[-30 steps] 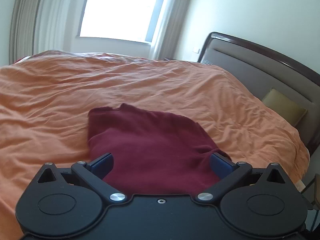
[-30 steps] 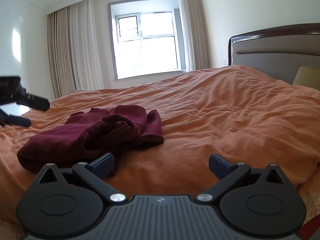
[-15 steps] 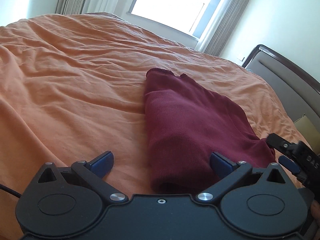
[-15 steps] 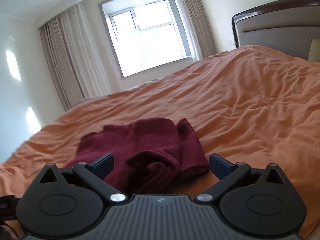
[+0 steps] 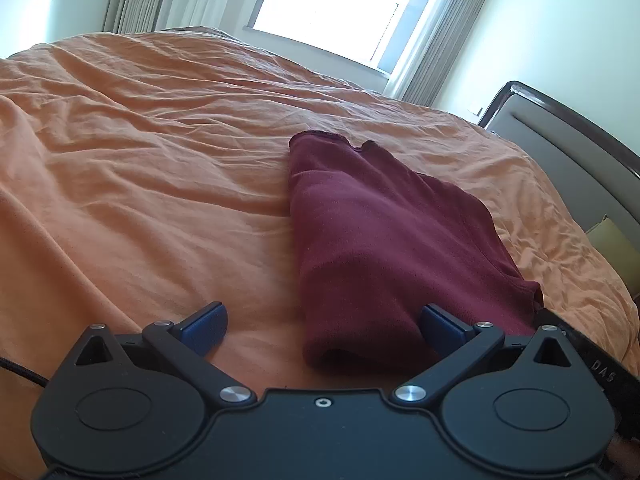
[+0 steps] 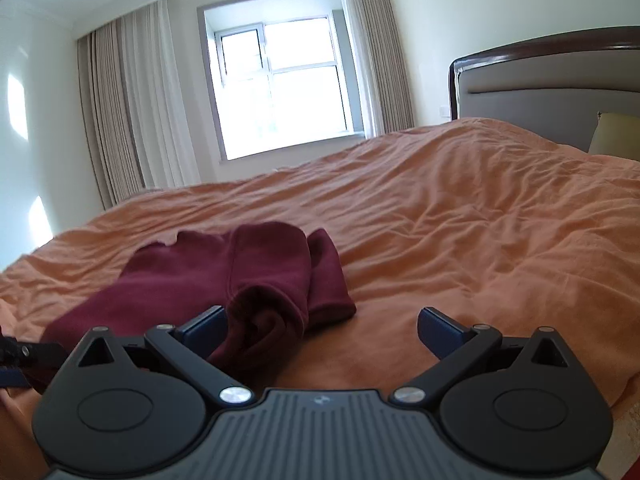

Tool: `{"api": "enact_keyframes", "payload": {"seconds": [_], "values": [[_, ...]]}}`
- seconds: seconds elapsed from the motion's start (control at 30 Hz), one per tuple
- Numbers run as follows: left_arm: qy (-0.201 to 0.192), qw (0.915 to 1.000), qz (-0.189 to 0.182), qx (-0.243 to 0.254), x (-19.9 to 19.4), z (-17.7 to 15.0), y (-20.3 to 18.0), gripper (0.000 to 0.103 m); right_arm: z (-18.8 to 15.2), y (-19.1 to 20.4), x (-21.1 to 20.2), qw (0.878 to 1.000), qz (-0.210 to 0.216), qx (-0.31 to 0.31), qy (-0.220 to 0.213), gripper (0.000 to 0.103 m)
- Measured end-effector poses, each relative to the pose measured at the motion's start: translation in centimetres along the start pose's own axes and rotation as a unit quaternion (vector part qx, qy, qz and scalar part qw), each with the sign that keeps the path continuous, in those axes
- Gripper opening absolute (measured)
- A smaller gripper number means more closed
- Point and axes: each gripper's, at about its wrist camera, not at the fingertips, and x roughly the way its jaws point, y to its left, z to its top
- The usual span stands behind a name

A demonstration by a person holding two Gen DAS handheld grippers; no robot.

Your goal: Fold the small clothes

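Observation:
A dark red garment (image 5: pixel 380 240) lies folded lengthwise on the orange bedspread (image 5: pixel 140 168). My left gripper (image 5: pixel 322 322) is open, its near folded end lying between the blue pads, toward the right pad. In the right wrist view the garment (image 6: pixel 224 276) lies bunched at its near end. My right gripper (image 6: pixel 320 330) is open with the bunched end beside its left pad. Neither gripper holds anything. Part of the right gripper (image 5: pixel 592 360) shows at the right edge of the left wrist view.
The bed's dark headboard (image 6: pixel 552 80) stands at the right with a pale pillow (image 6: pixel 616 136) against it. A bright window (image 6: pixel 280 92) with curtains (image 6: pixel 132 120) is behind the bed. The bed edge (image 6: pixel 624 404) is at the lower right.
Both grippers have moved closer to the garment's near ends. The left view swung so the garment now runs away from it lengthwise. The garment has not moved.

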Motion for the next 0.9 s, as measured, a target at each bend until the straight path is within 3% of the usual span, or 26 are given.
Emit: {"api": "enact_keyframes", "payload": {"seconds": [0.17,0.27,0.4,0.57,0.77,0.83,0.9], "values": [[0.003,1.0,0.005,0.0,0.1,0.1,-0.2,0.102,2.7,-1.0,3.0,0.999,0.041,0.005,0.012,0.103],[0.005,0.9999,0.012,0.002,0.2,0.2,-0.5,0.102,3.8,-1.1,5.5,0.995,0.098,-0.003,0.029,0.101],[0.011,0.9997,0.021,0.003,0.5,0.3,-0.7,0.102,4.7,-0.8,8.7,0.99,0.125,-0.015,0.064,0.073],[0.014,0.9995,0.025,0.009,0.7,0.3,-0.9,0.102,4.7,-1.7,11.0,0.985,0.133,0.005,0.106,0.059],[0.013,0.9995,0.026,0.012,0.7,0.2,-0.8,0.102,3.2,-4.3,11.3,0.973,0.172,0.084,0.127,0.059],[0.012,0.9995,0.026,0.014,0.7,0.1,-0.8,0.103,2.9,-4.6,11.2,0.971,0.179,0.094,0.129,0.049],[0.01,0.9995,0.026,0.012,0.6,0.1,-0.8,0.103,2.9,-4.8,11.2,0.967,0.19,0.102,0.135,0.024]]}}
